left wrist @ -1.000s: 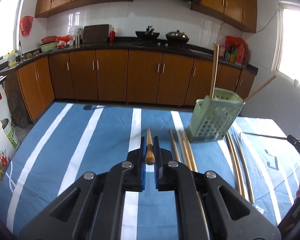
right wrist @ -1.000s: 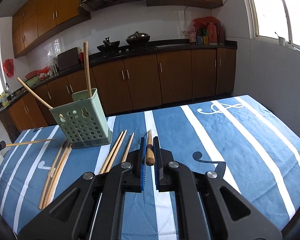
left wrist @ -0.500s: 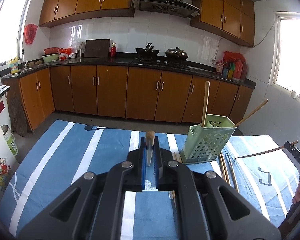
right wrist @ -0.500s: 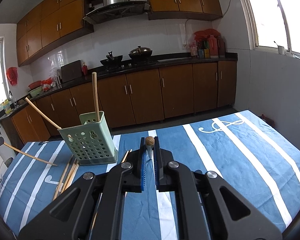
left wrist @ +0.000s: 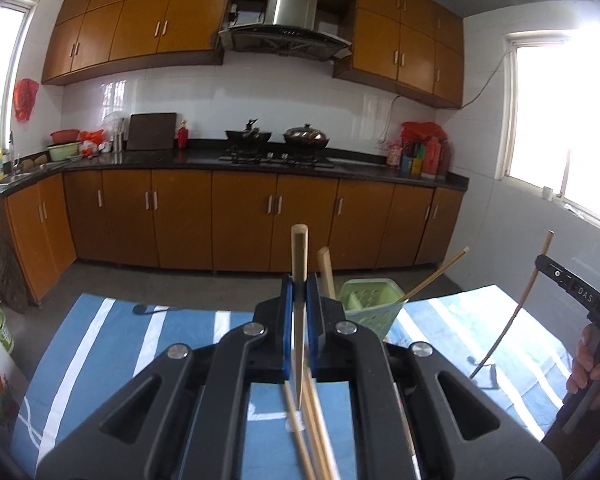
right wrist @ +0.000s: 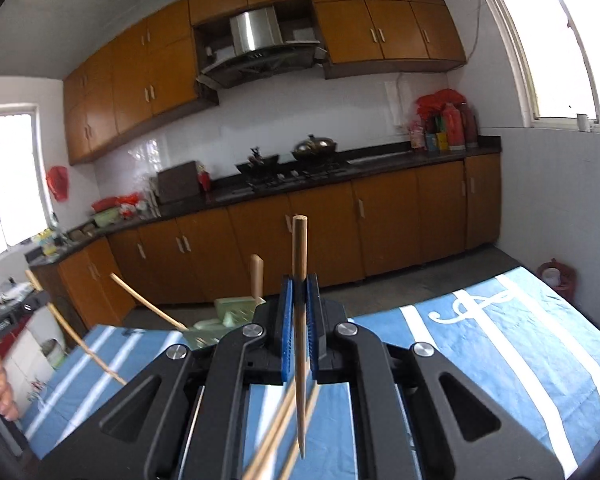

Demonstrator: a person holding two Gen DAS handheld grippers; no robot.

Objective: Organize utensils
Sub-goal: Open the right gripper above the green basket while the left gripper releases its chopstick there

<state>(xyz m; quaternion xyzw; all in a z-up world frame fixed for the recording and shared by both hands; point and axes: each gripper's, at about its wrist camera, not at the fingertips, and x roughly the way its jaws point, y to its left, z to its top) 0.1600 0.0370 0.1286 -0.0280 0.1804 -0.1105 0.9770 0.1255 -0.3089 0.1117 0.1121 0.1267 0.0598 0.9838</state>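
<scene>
With the green holder on the blue striped tabletop as my mark, I see two chopsticks leaning in it, loose ones lying nearer me, and my left gripper and right gripper each pinching an upright chopstick between blue fingers just this side of it.
</scene>
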